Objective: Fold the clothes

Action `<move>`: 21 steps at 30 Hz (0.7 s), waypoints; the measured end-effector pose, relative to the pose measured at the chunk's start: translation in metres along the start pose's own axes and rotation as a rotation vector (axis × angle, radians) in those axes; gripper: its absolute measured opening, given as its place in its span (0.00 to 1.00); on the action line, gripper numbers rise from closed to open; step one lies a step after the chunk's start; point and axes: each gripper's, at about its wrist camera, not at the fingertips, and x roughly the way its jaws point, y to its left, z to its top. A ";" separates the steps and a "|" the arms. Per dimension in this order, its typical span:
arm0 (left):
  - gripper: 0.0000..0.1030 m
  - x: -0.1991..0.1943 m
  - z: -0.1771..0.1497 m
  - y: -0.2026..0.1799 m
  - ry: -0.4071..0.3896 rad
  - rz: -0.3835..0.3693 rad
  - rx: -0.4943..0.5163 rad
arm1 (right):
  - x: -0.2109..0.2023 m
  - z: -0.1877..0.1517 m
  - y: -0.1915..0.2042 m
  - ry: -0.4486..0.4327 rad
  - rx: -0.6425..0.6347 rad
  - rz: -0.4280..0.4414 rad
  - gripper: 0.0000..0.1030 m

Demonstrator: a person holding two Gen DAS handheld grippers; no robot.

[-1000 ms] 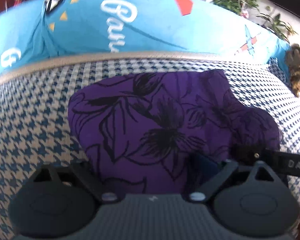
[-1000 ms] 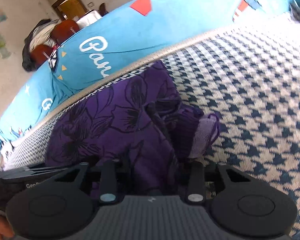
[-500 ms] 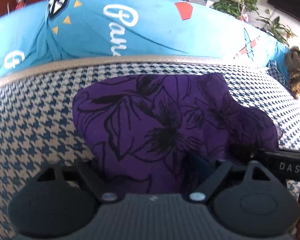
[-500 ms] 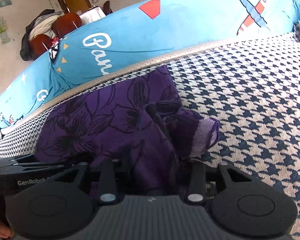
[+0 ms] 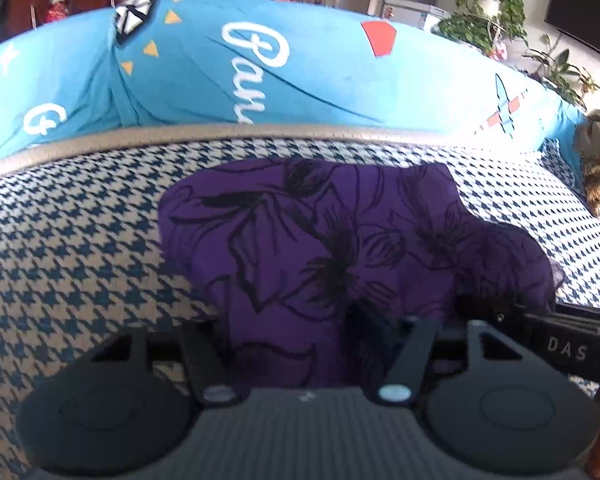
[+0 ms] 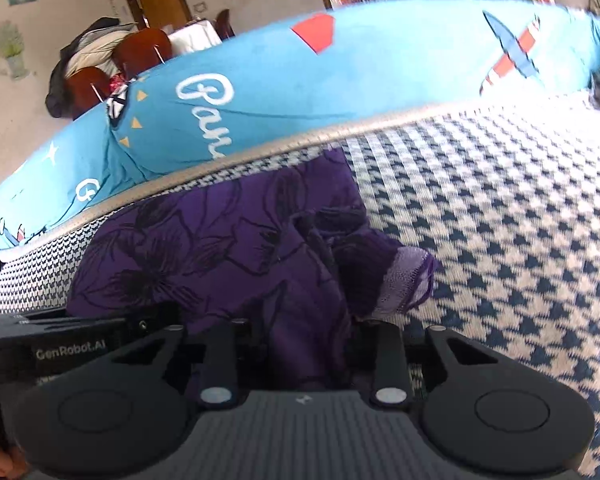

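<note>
A houndstooth cover (image 5: 80,248) in navy and cream spreads over the whole seat, and behind it lies a long turquoise cushion (image 5: 300,76) with white letters. On the cover, near its piped edge, lies the purple garment (image 5: 320,240) with black flower drawings, bunched on its right side where a pale lilac hem (image 6: 408,280) turns outward. The left gripper (image 5: 296,348) has just been closing, and the purple cloth sits between its fingers; it seems pinched. The right gripper (image 6: 304,356) has also just been closing and clenches a fold of the same garment. A brown furry animal (image 5: 598,168) lies far right.
</note>
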 end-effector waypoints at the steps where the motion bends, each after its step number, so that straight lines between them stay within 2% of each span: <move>1: 0.43 -0.003 0.001 0.001 -0.002 0.007 -0.006 | -0.003 0.000 0.003 -0.014 -0.015 -0.003 0.29; 6: 0.38 -0.015 0.000 -0.001 -0.017 0.066 -0.002 | -0.017 0.004 0.020 -0.088 -0.090 0.002 0.28; 21: 0.37 -0.067 0.007 0.026 -0.115 0.208 -0.017 | -0.032 0.009 0.080 -0.183 -0.199 0.060 0.28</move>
